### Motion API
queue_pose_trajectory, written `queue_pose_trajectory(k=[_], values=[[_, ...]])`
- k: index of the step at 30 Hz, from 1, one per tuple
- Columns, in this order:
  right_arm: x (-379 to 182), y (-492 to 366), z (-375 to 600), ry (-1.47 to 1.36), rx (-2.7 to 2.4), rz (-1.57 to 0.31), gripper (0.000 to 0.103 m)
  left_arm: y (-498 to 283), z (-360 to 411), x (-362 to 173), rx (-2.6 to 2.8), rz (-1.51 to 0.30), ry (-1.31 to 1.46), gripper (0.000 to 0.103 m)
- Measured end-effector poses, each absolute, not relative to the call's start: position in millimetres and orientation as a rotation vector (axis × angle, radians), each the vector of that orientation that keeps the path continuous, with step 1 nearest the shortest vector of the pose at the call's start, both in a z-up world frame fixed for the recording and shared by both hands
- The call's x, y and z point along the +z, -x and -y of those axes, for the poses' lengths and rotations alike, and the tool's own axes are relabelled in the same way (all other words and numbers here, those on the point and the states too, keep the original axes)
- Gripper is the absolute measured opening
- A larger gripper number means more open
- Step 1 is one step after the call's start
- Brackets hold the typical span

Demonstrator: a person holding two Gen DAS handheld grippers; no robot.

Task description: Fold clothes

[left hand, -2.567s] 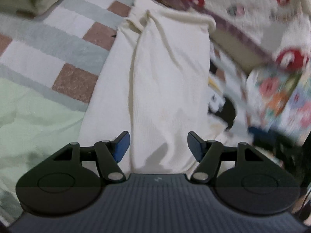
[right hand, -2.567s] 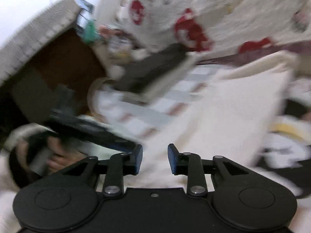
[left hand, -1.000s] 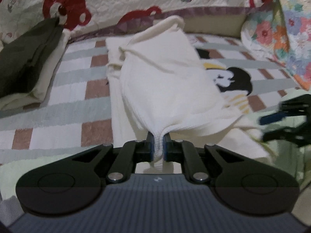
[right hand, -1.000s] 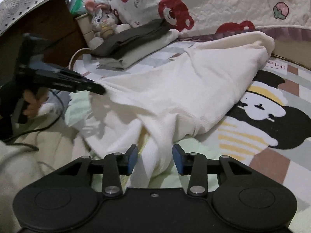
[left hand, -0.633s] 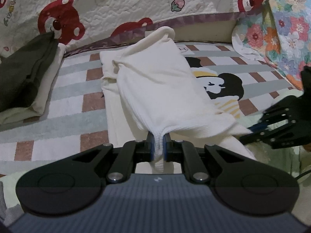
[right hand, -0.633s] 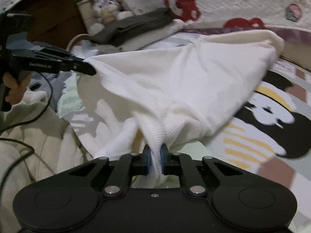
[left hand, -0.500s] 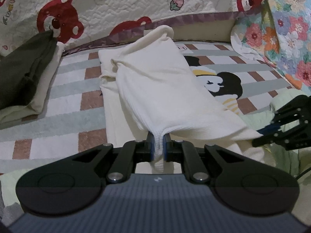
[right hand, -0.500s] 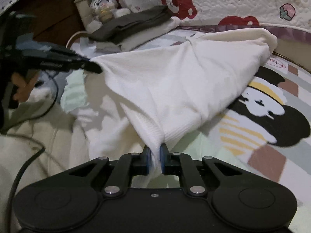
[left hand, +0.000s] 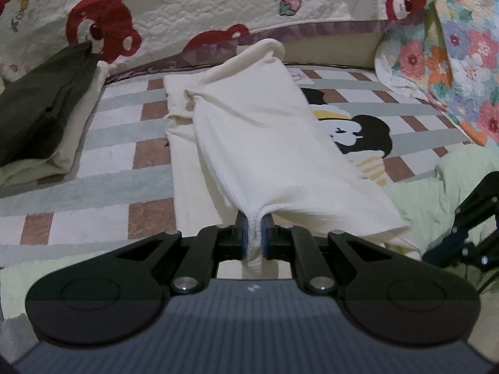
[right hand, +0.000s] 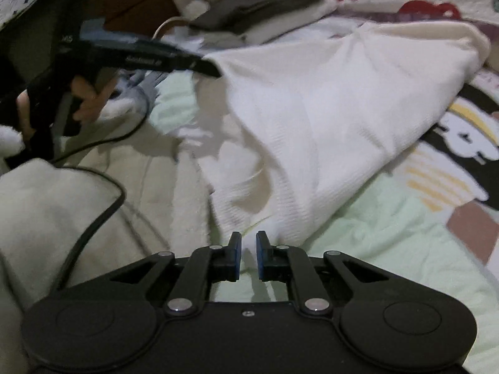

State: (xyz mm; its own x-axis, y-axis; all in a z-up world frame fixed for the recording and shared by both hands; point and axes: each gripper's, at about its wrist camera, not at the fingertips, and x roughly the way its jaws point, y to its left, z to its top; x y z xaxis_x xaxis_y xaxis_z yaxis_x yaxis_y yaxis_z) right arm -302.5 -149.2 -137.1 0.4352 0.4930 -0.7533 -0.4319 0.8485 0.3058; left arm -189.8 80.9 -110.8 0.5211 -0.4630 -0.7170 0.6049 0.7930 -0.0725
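One cream ribbed-knit garment (left hand: 262, 143), two grippers, on a checked cartoon-print bed sheet (left hand: 106, 162).

The left gripper (left hand: 254, 237) has its fingers pinched tight on the garment's near hem, lifting it off the bed. The right gripper (right hand: 248, 254) has parted slightly and let go of the cloth it clamped half a second ago; its fingers now stand narrowly apart, empty. Beyond lie one folded dark-olive garment (left hand: 40, 115) on one pale folded cloth (left hand: 67, 152), and the bear-print quilt (left hand: 187, 9).
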Motion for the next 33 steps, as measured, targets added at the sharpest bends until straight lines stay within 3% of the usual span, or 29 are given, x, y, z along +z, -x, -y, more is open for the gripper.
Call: queue_pose_trajectory(k=[3, 7, 14, 17, 19, 23, 29, 33], values=[[-132, 300, 159, -0.087, 0.488, -0.899, 0.018, 190, -80, -115, -0.636, -0.803, -0.201, 0.008], [-130, 301, 153, -0.064, 0.496, -0.885, 0.043, 192, -79, -116, -0.641, -0.806, -0.199, 0.007], [-144, 292, 146, -0.042, 0.41, -0.896, 0.05, 193, -63, -80, -0.772, -0.71, -0.054, 0.006], [-153, 287, 144, 0.033, 0.35, -0.927, 0.045, 192, -51, -68, -0.806, -0.664, -0.062, 0.006], [-156, 286, 143, 0.068, 0.316, -0.952, 0.008, 194, -44, -65, -0.802, -0.649, -0.093, 0.006], [-135, 302, 162, -0.107, 0.294, -0.949, 0.008, 197, -43, -70, -0.78, -0.654, -0.125, 0.006], [-160, 315, 161, -0.186, 0.337, -1.122, 0.004, 198, -54, -103, -0.727, -0.771, -0.133, 0.006], [-143, 322, 156, -0.149, 0.345, -1.01, 0.007, 194, -67, -111, -0.713, -0.801, -0.089, 0.006]])
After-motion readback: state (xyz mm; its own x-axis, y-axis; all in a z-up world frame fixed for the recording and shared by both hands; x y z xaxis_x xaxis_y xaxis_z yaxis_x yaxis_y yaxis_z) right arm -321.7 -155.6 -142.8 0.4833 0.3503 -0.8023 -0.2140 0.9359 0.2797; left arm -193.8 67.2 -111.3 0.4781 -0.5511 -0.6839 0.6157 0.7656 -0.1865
